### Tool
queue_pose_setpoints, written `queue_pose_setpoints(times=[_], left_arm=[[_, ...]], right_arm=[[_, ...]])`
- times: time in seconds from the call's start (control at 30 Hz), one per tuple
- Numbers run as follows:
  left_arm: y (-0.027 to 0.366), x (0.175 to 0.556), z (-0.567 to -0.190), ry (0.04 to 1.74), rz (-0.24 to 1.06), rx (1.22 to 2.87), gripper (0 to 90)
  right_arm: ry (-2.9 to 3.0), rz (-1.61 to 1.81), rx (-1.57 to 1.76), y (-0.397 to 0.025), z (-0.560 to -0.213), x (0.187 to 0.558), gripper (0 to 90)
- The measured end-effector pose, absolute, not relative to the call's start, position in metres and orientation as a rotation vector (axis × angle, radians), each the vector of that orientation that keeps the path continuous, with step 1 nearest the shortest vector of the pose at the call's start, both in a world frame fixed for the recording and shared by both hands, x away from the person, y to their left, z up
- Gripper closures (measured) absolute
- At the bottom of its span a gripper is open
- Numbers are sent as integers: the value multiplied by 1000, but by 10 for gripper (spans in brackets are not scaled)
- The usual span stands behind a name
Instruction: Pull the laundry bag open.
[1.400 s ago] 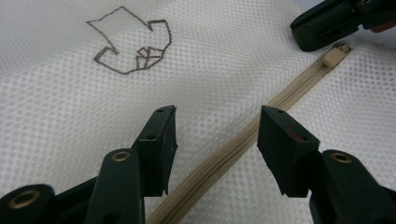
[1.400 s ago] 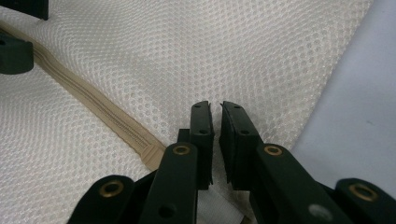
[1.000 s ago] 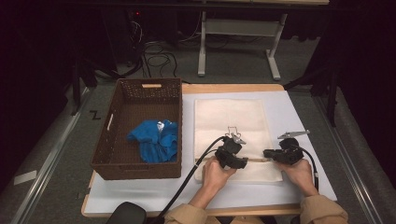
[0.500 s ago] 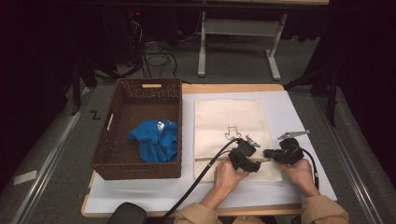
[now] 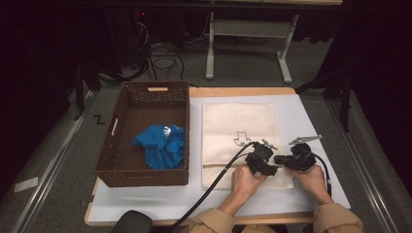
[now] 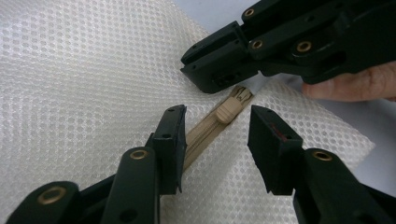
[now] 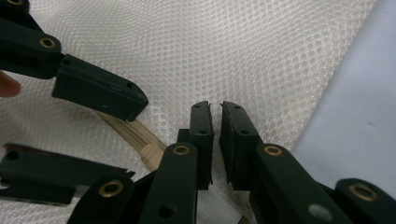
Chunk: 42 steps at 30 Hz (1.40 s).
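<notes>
High view, bag: the cream mesh laundry bag point(image 5: 240, 141) lies flat on the white table cover point(image 5: 311, 121), long side running away from me, a small dark outline drawing near its middle.
High view, my left gripper point(image 5: 266, 162): down on the near right part of the bag, my hand just behind it, its cable trailing back toward the table's near edge.
High view, my right gripper point(image 5: 286, 161): just beside the left one, at the bag's right edge, the grey plate above it.
High view, surroundings: brown woven basket point(image 5: 141, 133) left of the bag, a crumpled blue cloth point(image 5: 160, 145) inside it toward the near right.

Left gripper view, my jaws: spread apart, nothing between them, one on each side of the tan zipper point(image 6: 205, 133).
Left gripper view, zipper pull point(image 6: 227, 111): sits in the gap ahead of my tips, not touched by either jaw.
Left gripper view, other gripper: my right gripper point(image 6: 219, 77) comes in from the upper right, its tip pressed down at the zipper's end just past the pull; fingers show behind it.

Right gripper view, my jaws: nearly together, a thin slit between them; they sit on the mesh, but I cannot tell whether fabric is pinched.
Right gripper view, left gripper point(image 7: 109, 121): wide apart at the left, upper jaw resting over the zipper, lower jaw near the bottom edge.
Right gripper view, zipper: a short tan stretch shows between those two jaws, just left of my own.
Right gripper view, bag edge: runs diagonally at right, the white table cover beyond it.
</notes>
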<state>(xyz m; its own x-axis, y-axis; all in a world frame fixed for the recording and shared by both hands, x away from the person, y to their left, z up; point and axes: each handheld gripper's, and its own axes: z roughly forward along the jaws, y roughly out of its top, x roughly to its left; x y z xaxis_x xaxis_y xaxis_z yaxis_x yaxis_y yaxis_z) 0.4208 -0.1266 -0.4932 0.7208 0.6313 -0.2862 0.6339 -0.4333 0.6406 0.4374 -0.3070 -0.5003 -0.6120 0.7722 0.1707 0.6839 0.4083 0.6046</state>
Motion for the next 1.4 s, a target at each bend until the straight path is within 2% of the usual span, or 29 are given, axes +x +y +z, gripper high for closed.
queue_pose_setpoints(times=[0.5, 1.0, 1.23, 1.4], left_arm=[[-131, 425, -500, 935, -108, 2127, 673], [-133, 425, -499, 923, -109, 2138, 820], [-137, 423, -500, 913, -126, 2123, 784], [-140, 423, -502, 922, -119, 2123, 800]], right_arm=[[2520, 981, 1325, -306, -500, 437, 833], [2525, 979, 1341, -306, -499, 438, 829], [2533, 973, 1327, -306, -499, 439, 828], [2532, 975, 1330, -307, -499, 439, 829]])
